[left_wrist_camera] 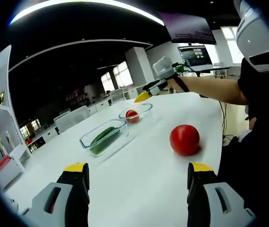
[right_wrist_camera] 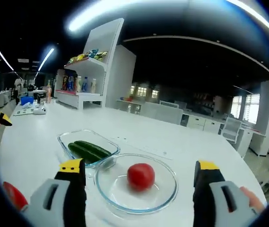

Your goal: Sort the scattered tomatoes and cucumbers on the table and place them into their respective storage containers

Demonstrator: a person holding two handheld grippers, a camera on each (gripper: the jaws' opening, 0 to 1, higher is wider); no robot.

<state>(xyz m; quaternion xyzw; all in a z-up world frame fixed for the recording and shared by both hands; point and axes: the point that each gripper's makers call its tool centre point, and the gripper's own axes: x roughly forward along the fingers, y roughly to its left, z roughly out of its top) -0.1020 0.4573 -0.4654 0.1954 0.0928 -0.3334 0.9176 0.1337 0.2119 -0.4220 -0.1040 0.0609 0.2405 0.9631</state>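
Yellow-tipped jaws of the left gripper rise at the near edge of the left gripper view, spread wide with nothing between them, above the white table. Just beyond them, to the right, a loose tomato lies on the bare tabletop near the table's right edge. Farther off and to the left sits a rectangular glass container with cucumbers in it, and just behind that a round glass bowl holding a second tomato. Beyond the bowl, the right gripper reaches in from the right on a person's outstretched arm, hovering over the far part of the table.

From the right gripper view, that gripper's own jaws stand wide apart and hold nothing. The round glass bowl lies directly below and between them, with its tomato near the middle. Touching the bowl on the left is the rectangular glass container, with two cucumbers lying side by side inside. At the near left edge, part of the loose tomato shows on the table. White shelves with bottles stand far behind.
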